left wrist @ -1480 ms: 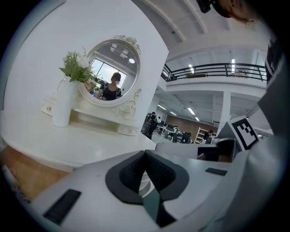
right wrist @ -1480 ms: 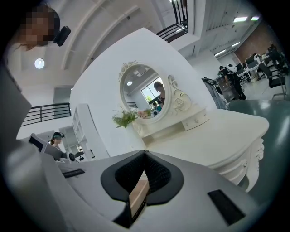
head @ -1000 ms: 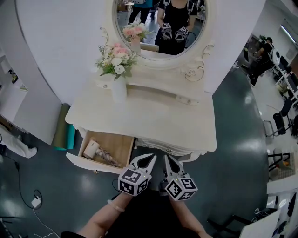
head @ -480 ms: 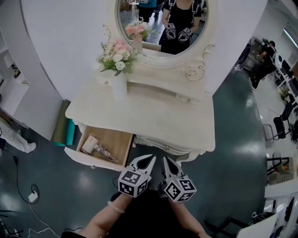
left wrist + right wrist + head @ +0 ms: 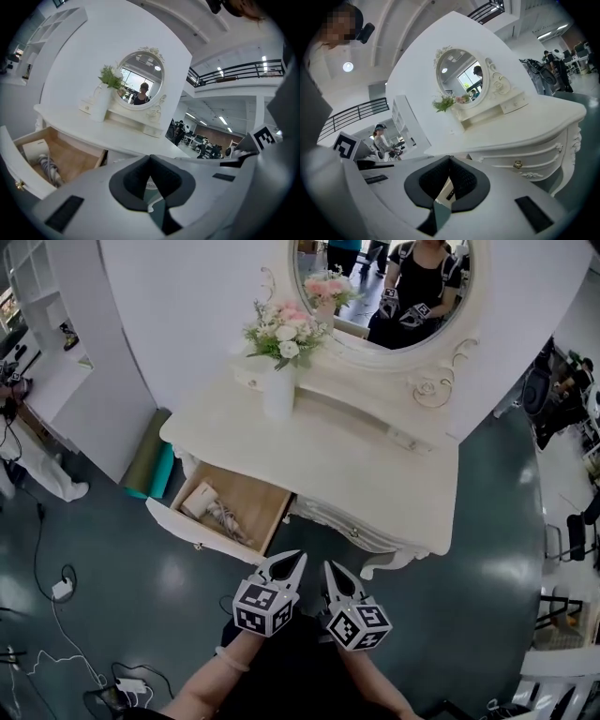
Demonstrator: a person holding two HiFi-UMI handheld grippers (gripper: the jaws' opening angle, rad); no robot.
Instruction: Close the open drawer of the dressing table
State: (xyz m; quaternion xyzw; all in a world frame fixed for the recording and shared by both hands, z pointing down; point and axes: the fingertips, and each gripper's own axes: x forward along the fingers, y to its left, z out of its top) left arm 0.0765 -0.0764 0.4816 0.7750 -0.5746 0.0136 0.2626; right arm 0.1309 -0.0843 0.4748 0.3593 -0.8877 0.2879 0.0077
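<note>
The person is holding the left gripper (image 5: 286, 568) and right gripper (image 5: 339, 579), jaws pressed together and empty, near the dressing table (image 5: 375, 470), seemingly lining up to push its near-left open drawer (image 5: 234, 507) inward.

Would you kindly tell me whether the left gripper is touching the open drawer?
Apart. The left gripper view shows the open drawer lying off to the left, well clear of the left gripper, whose jaws stand together on nothing.

Probably a lab hall: a dressing table (image 5: 375, 479) amid floor cables (image 5: 63, 589), under a mezzanine railing (image 5: 243, 70)
</note>
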